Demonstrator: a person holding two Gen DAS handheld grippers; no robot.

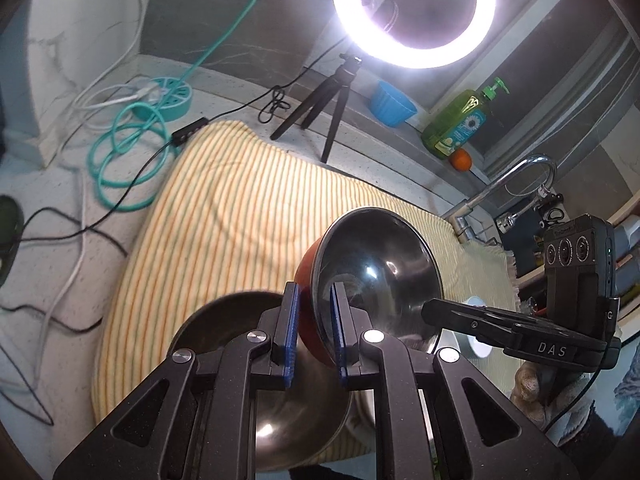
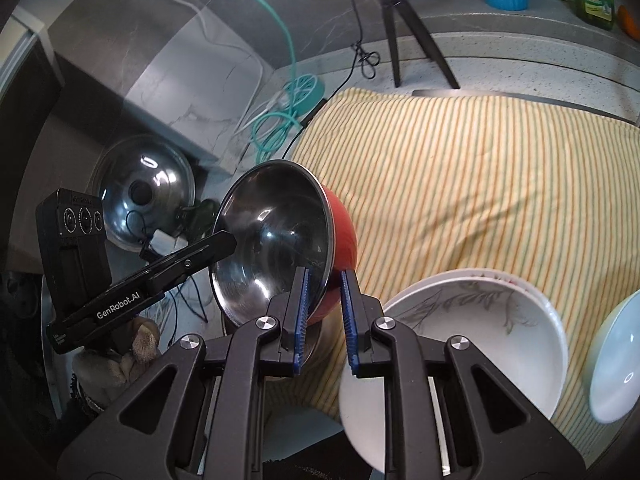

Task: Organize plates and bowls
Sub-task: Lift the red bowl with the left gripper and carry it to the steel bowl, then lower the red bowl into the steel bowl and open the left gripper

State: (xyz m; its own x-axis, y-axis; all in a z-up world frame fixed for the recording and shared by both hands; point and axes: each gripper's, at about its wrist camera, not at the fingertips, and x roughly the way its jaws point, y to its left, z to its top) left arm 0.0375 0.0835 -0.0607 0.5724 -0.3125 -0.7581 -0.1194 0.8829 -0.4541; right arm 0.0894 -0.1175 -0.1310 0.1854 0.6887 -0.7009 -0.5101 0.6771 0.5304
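Red-sided steel bowl (image 1: 372, 280), tilted, is clamped at opposite rims by both the left gripper (image 1: 314, 332) and right gripper (image 2: 324, 320), above the striped cloth's (image 2: 480, 184) near edge, beside stacked white bowls (image 2: 480, 328).

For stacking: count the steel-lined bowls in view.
2: the red bowl, held aloft; the steel bowl on the striped cloth right under it. More may be hidden.
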